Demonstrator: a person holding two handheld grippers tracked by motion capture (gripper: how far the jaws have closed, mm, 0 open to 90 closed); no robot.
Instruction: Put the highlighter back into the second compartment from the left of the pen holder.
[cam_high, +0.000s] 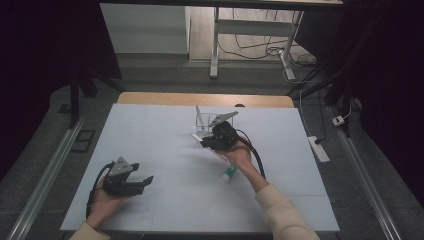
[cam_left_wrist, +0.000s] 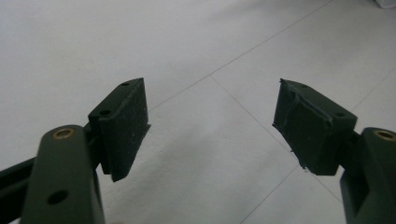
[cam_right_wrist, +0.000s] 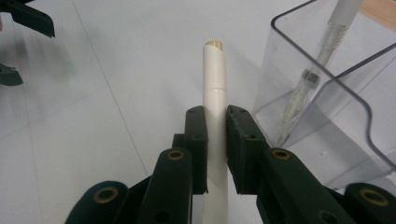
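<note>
My right gripper (cam_right_wrist: 215, 121) is shut on a white pen-like stick (cam_right_wrist: 214, 77) with a tan tip, held just left of a clear plastic box (cam_right_wrist: 327, 93). Inside that box leans another pale pen (cam_right_wrist: 312, 74). From above, the right gripper (cam_high: 206, 141) sits mid-table beside the clear box (cam_high: 204, 121), the white stick (cam_high: 196, 136) poking out to its left. My left gripper (cam_left_wrist: 212, 121) stands open over bare white surface, nothing between its pads; in the high view the left gripper (cam_high: 146, 181) rests at the front left.
A small white tube with a green cap (cam_high: 228, 173) lies under the right forearm. The white mat (cam_high: 165, 150) covers a wooden table (cam_high: 150, 98). Beyond the table are a desk frame and cables (cam_high: 260, 47) on the floor.
</note>
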